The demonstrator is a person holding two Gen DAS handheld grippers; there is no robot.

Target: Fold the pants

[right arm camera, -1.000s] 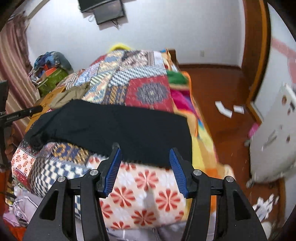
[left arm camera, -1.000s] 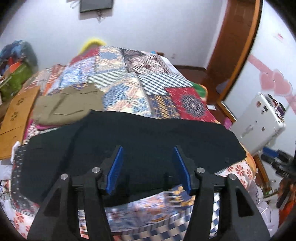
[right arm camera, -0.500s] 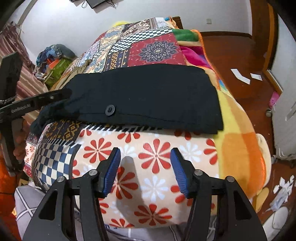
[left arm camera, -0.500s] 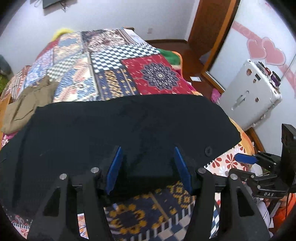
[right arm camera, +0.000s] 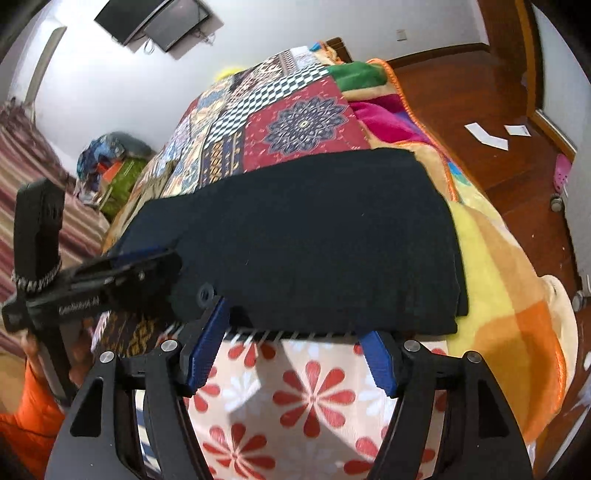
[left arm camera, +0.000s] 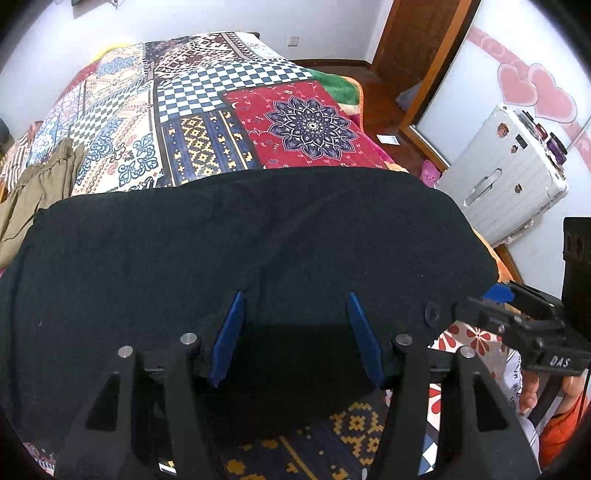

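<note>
Pants [left arm camera: 240, 240], black, flat across patchwork bedspread [left arm camera: 207, 122], wooden floor [right arm camera: 480, 96] beyond; both tools spread, pinching nothing.

text: "DAS" | on: right tongs [left arm camera: 496, 295] body | other lettering: blurred

A home bedroom is shown. A bed [left arm camera: 207, 122] is covered by a patchwork quilt [right arm camera: 295, 122] over a fleece blanket [right arm camera: 498, 258]. A wooden floor [right arm camera: 461, 92], a wooden door frame [left arm camera: 413, 48], a white suitcase [left arm camera: 502, 177], pink heart wall decals [left arm camera: 535, 88] and a wall-mounted screen [right arm camera: 159, 22] are seen.
</note>
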